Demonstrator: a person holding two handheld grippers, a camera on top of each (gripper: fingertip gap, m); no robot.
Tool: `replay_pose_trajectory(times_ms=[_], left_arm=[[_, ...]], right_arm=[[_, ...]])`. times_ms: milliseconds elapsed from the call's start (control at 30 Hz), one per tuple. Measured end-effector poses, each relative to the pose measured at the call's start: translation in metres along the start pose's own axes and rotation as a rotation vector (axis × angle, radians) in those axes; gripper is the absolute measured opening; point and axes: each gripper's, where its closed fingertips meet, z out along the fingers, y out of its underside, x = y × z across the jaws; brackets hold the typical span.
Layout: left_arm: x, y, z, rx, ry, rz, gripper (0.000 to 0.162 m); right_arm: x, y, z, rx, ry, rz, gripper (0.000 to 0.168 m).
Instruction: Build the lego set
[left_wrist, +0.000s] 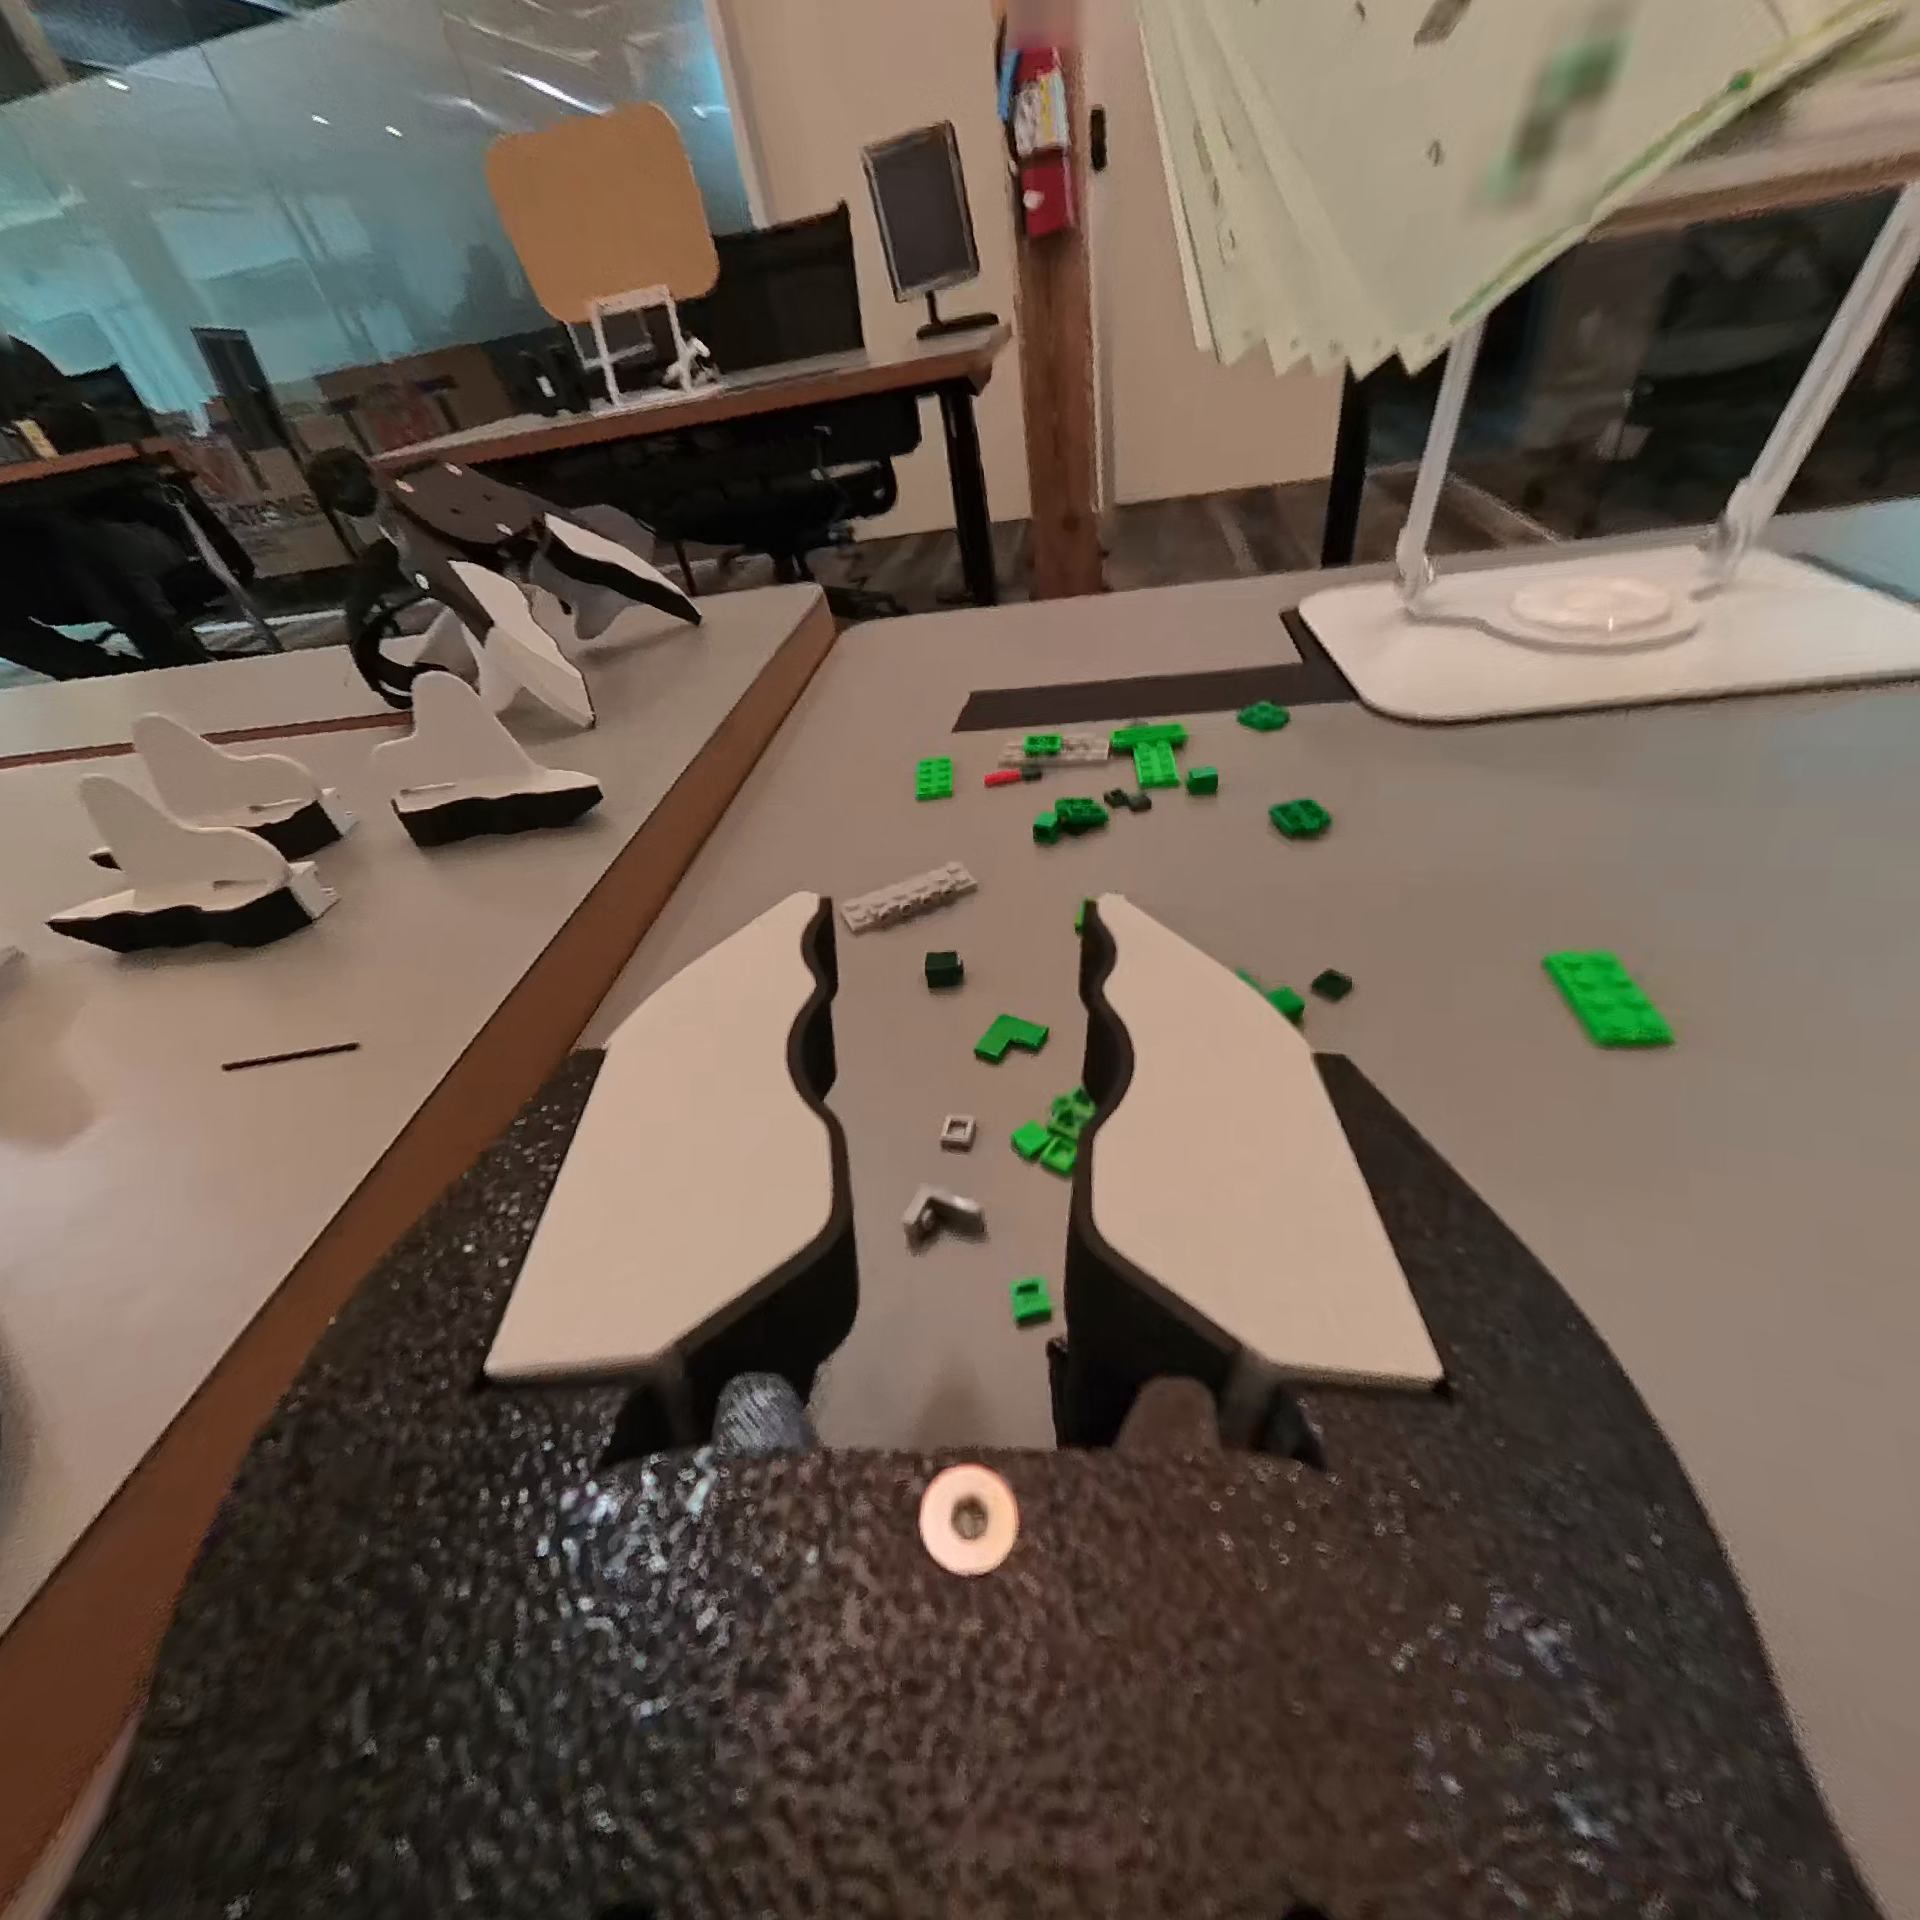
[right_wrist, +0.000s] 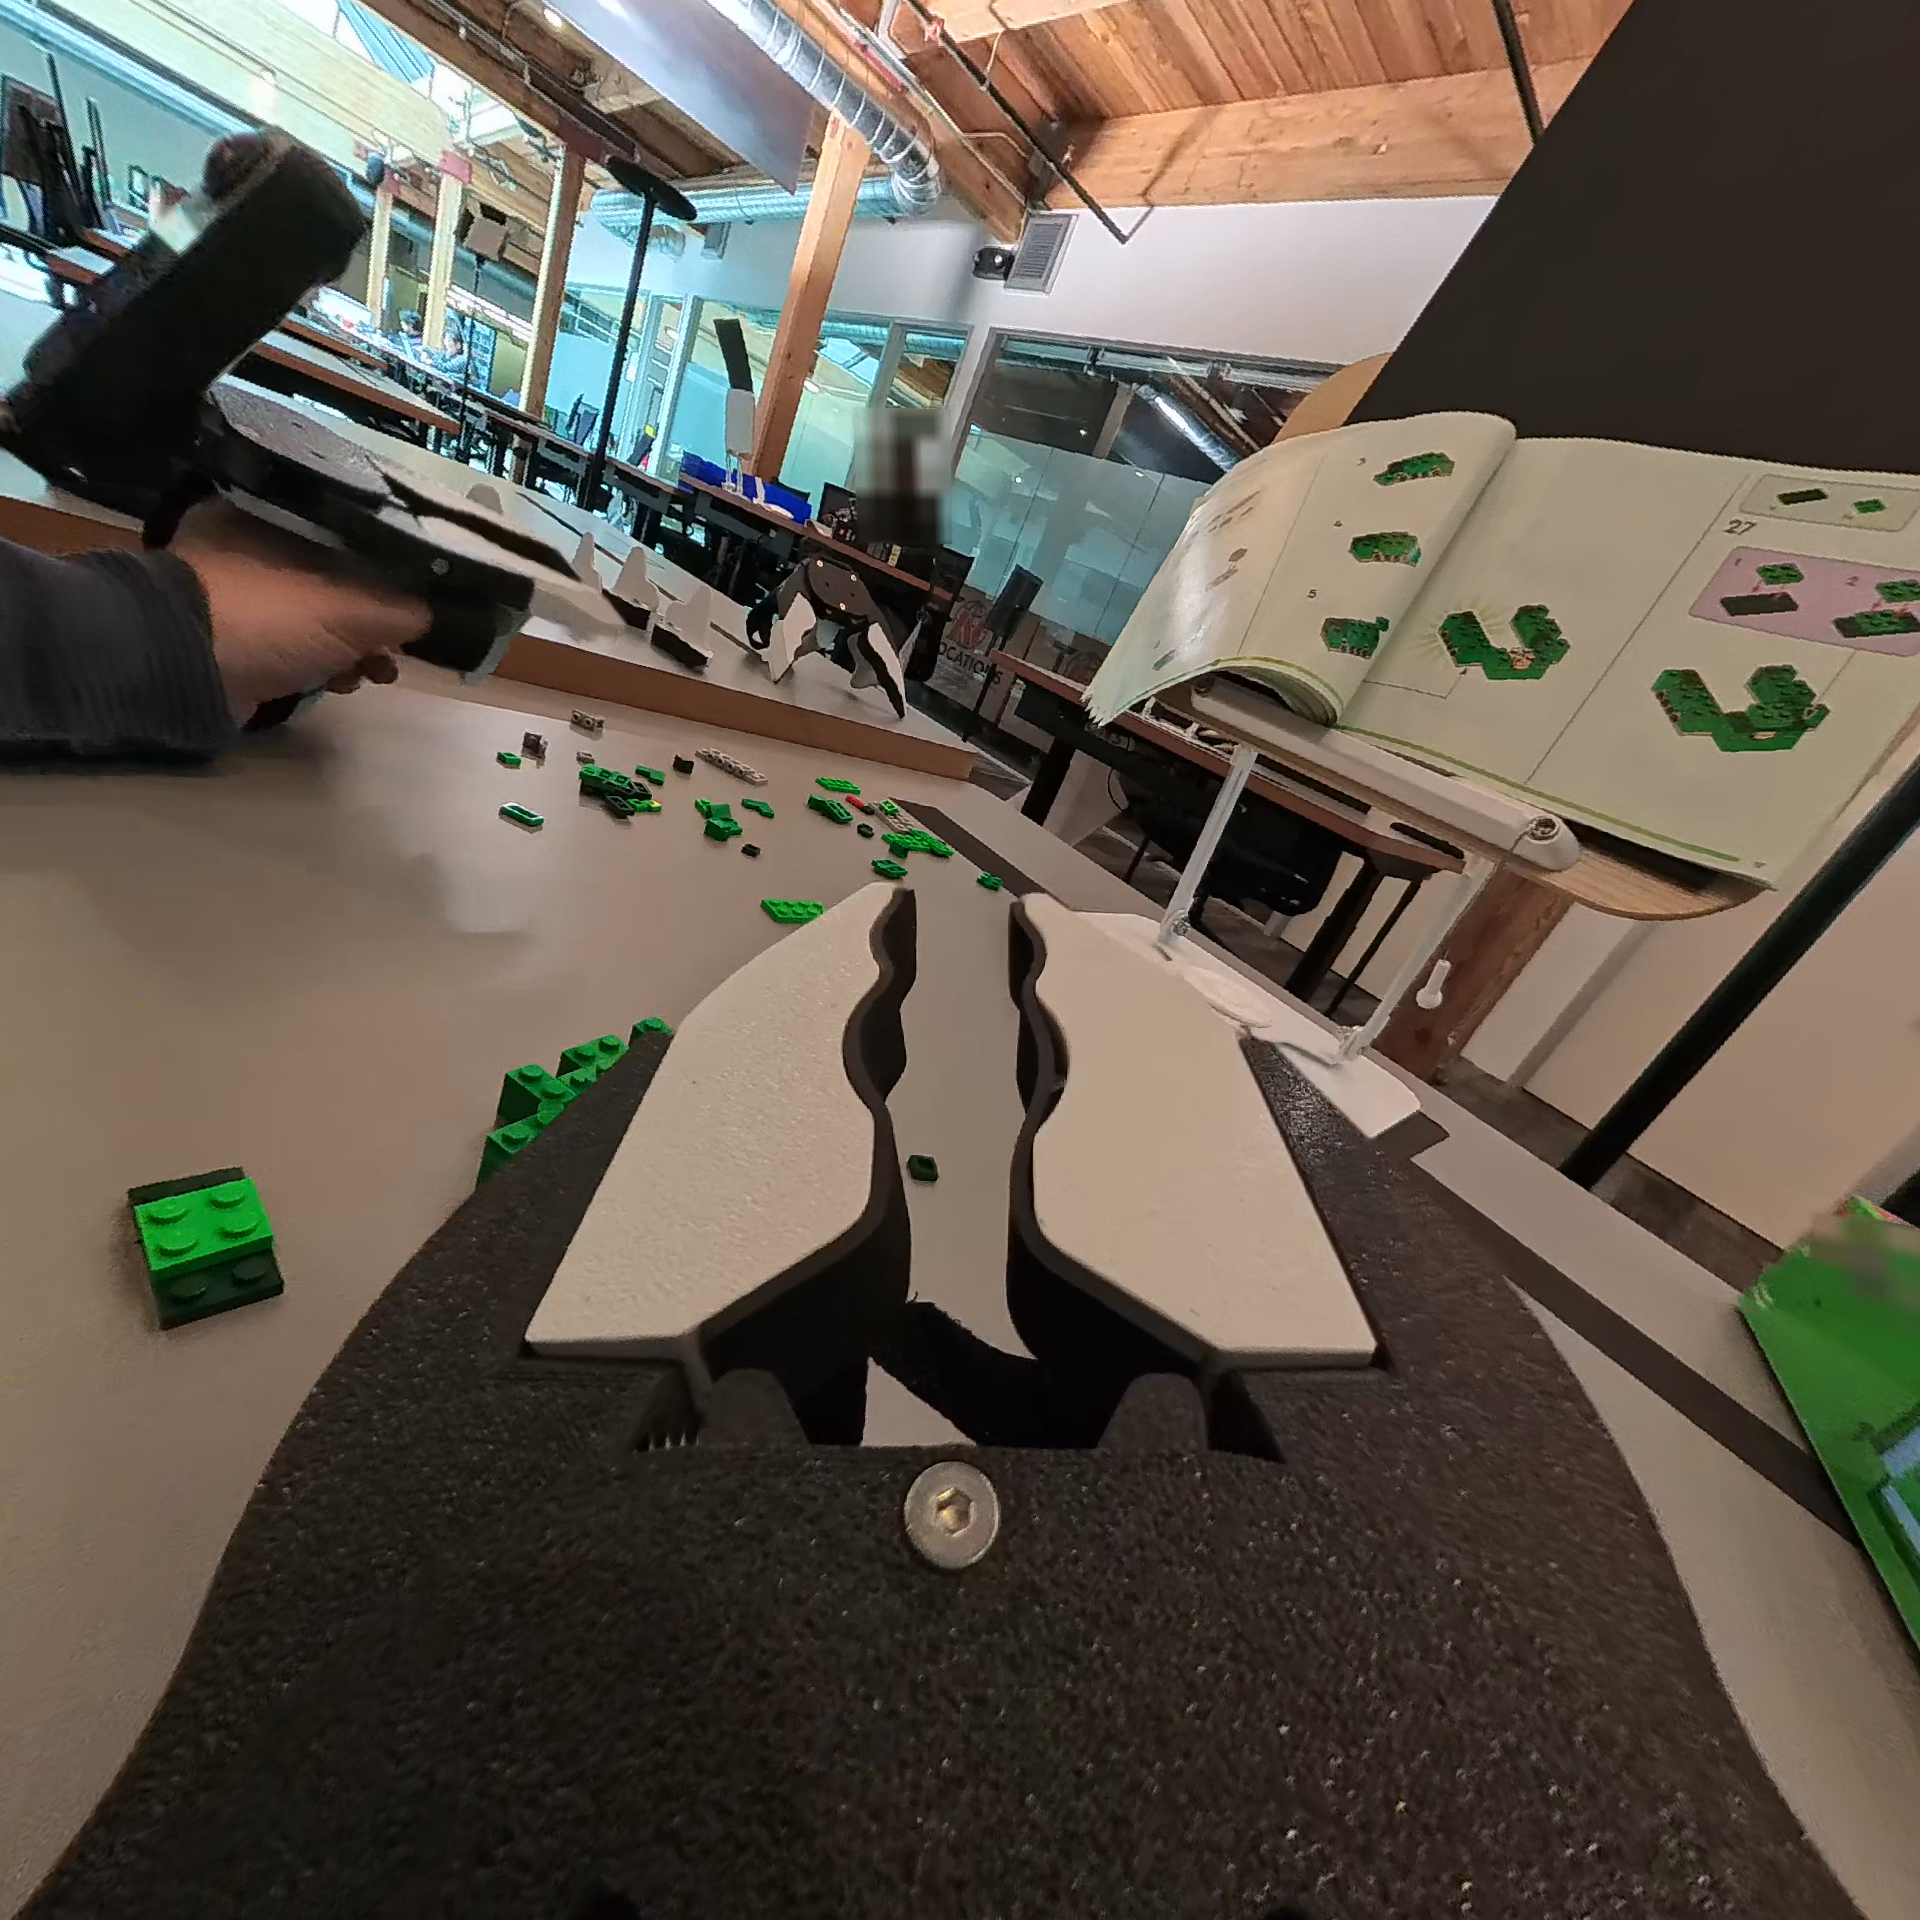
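Left gripper (left_wrist: 954, 914): its fingers stand apart with a clear gap and hold nothing; it hangs above the grey tabletop (left_wrist: 1558, 1299), tilted down toward the loose pieces.
Between the left fingers: a small grey square ring piece (left_wrist: 958, 1131), a grey bracket piece (left_wrist: 943, 1214) and a small dark green brick (left_wrist: 943, 968) lie on the tabletop inside the gap, none touched.
Near the right-hand finger of the left gripper: a green L-shaped plate (left_wrist: 1010, 1037) and a small cluster of green pieces (left_wrist: 1055, 1132) lie just beside its inner edge.
Farther lego: a grey studded plate (left_wrist: 910, 900) lies beyond the fingertips; a larger green plate (left_wrist: 1606, 997) lies well apart to the right; more green pieces (left_wrist: 1153, 750) are scattered farther back.
Right gripper (right_wrist: 961, 902): its fingers are open by a narrow gap, nothing held; it is low over the tabletop.
Between the right fingers: one tiny dark green piece (right_wrist: 922, 1167) lies on the tabletop in the gap.
Left of the right gripper: a green stacked brick (right_wrist: 204, 1245) stands apart; a partly built green assembly (right_wrist: 551, 1091) is partly hidden by the gripper body.
Instruction booklet (right_wrist: 1538, 613): open on a white stand (right_wrist: 1351, 1060) at the right.
Person's hand (right_wrist: 291, 634): holds the left gripper at the upper left of the right wrist view.
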Motion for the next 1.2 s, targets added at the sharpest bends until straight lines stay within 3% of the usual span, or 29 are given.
replay_pose_trajectory(times_ms=[133, 300, 467, 633, 867, 1033, 1200], left_arm=[[0.016, -0.020, 0.007, 0.126, -0.006, -0.142, 0.042], [0.037, -0.027, 0.028, 0.141, 0.042, -0.070, 0.037], [0.012, -0.031, 0.038, 0.183, 0.018, -0.129, 0.034], [-0.045, -0.039, 0.038, 0.216, -0.144, 0.039, 0.029], [-0.074, -0.042, 0.033, 0.228, -0.184, 0.016, 0.023], [-0.074, -0.047, 0.032, 0.238, -0.166, -0.004, 0.022], [-0.077, -0.050, 0.030, 0.260, -0.158, -0.061, 0.022]], right_arm=[[-0.004, 0.003, 0.003, -0.021, -0.019, -0.012, 0.015], [-0.019, 0.005, 0.034, -0.136, -0.141, 0.006, 0.006], [-0.023, 0.003, 0.128, -0.269, -0.331, 0.053, 0.005], [-0.032, 0.024, 0.244, -0.450, -0.523, -0.021, 0.001], [-0.057, 0.084, 0.362, -0.798, -0.735, -0.058, 0.020], [-0.053, 0.132, 0.390, -1.033, -0.770, -0.164, 0.027], [-0.046, 0.156, 0.399, -1.140, -0.773, -0.225, 0.028]])
